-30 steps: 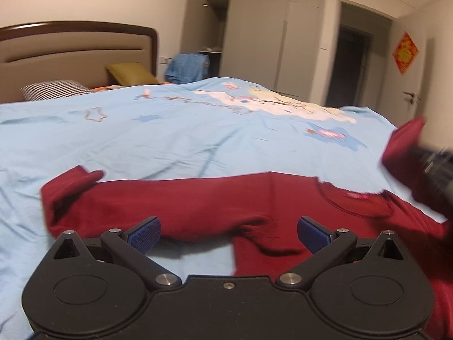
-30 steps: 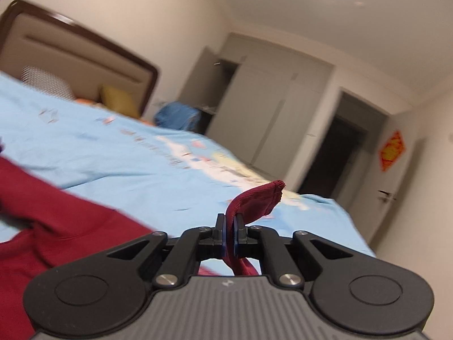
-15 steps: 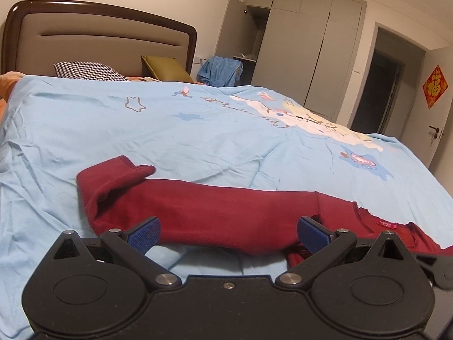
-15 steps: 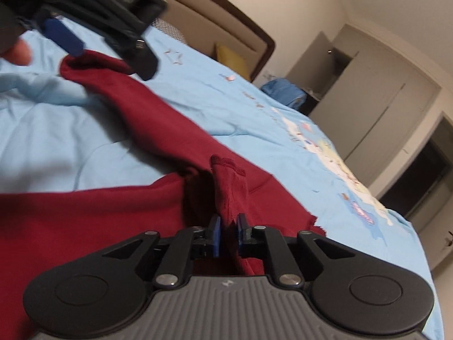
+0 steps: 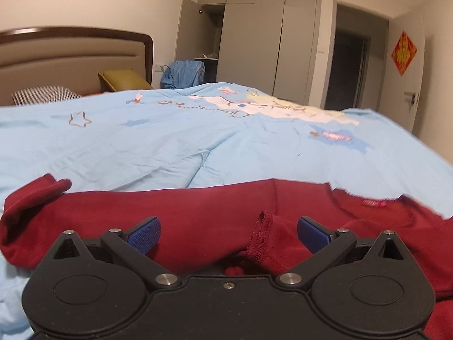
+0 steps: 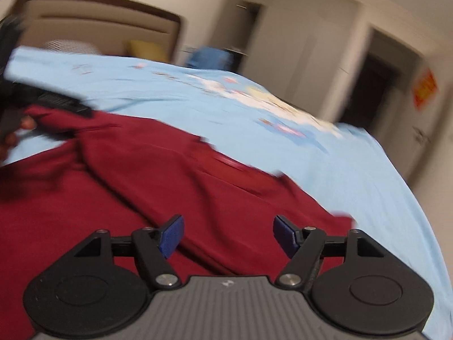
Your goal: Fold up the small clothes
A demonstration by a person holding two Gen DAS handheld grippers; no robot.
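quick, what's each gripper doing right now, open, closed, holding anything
Left gripper: open, holding nothing, over the red garment.
Right gripper: open, holding nothing, over the same garment.

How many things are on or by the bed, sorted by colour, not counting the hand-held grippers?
Red: 1, the garment spread on the bed
Light blue: 1, the printed bed cover
Blue: 1, the cloth bundle beyond the bed
Olive yellow: 1, the cushion
Black and white check: 1, the pillow
Total: 5
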